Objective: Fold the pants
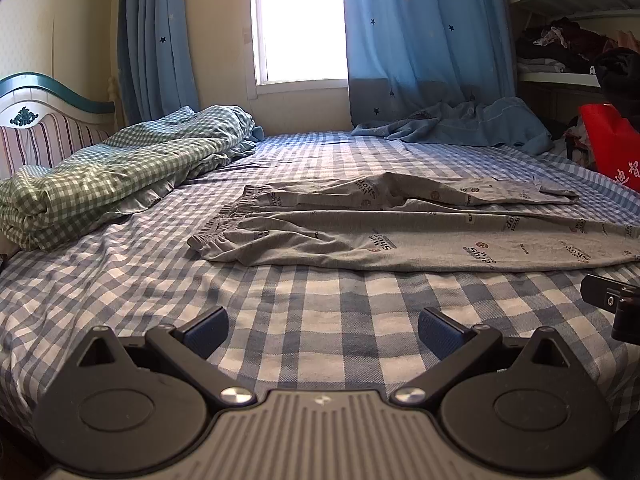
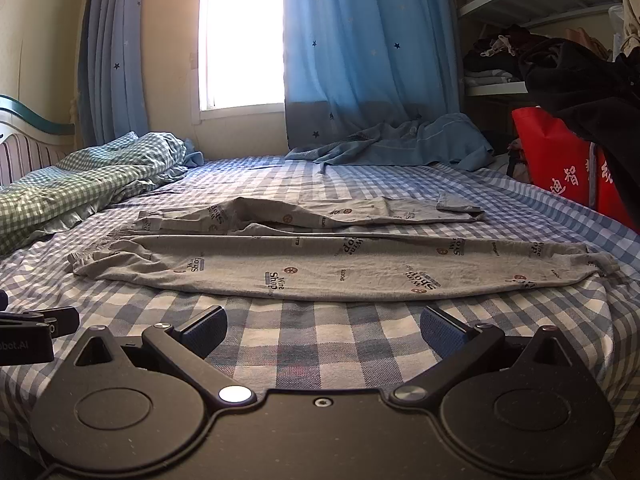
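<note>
Grey printed pants lie spread flat across the blue checked bed, waistband to the left, legs running right. They also show in the right wrist view. My left gripper is open and empty, low over the sheet in front of the pants, near the waistband end. My right gripper is open and empty, in front of the near leg. Part of the right gripper shows at the right edge of the left wrist view, and the left gripper shows at the left edge of the right wrist view.
A green checked quilt is bunched at the left by the headboard. A blue cloth lies at the far edge under the curtains. A red bag and shelves with clothes stand at the right.
</note>
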Demonstrator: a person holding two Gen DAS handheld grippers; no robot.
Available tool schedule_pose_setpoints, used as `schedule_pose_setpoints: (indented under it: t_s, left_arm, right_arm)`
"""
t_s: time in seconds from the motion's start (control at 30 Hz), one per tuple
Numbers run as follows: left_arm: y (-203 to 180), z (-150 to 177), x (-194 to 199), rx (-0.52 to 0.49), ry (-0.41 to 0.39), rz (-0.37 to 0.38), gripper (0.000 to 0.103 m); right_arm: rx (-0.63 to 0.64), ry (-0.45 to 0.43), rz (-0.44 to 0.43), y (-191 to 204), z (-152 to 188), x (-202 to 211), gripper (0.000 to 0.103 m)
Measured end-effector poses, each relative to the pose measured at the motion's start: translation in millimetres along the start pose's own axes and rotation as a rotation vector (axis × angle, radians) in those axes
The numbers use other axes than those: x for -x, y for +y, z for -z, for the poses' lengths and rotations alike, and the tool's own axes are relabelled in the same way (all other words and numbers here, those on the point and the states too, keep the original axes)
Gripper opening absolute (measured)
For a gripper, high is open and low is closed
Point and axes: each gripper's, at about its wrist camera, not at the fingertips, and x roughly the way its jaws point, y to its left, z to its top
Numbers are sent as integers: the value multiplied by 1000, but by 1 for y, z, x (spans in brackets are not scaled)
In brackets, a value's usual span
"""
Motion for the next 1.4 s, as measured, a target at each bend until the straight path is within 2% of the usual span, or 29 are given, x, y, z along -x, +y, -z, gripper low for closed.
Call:
schedule_pose_setpoints:
  t_s: [0.37, 0.53, 0.67, 0.77, 0.97, 1.03, 1.1, 1.2, 1.3, 1.4]
  left_arm:
    - [-1, 1, -8, -4, 24, -1, 103]
    - [3, -4, -21, -2, 54, 34, 103]
    - [18, -26, -47, 2, 86, 87, 103]
    - [37, -58, -72, -28, 49, 75, 103]
    - [71, -143, -165, -232, -20, -60, 103]
    - [80, -172, -209, -271, 8, -99, 103]
    - [90, -198, -257, -265, 55, -114, 103]
    - [101, -225, -327, -280, 105, -102, 103]
    - [107, -237, -391, -334, 155, -43, 102]
    - [106, -237, -431, -414, 169, 20, 102]
  right_arm:
    - [0, 20, -1, 1, 2, -7, 103]
    - [15, 1, -19, 1, 1, -14, 102]
    - [131, -49, -66, 0, -15, -28, 102]
    - [203, -66, -146, -11, -44, -53, 103]
    - [289, -2, -274, -62, -123, -155, 103]
    - [320, 26, -278, -81, -147, -202, 103]
    - [330, 61, -270, -98, -166, -253, 103]
    - [332, 162, -298, -121, -192, -342, 102]
    - [321, 266, -396, -130, -208, -420, 102]
    - [328, 334, -499, -121, -220, -478, 97]
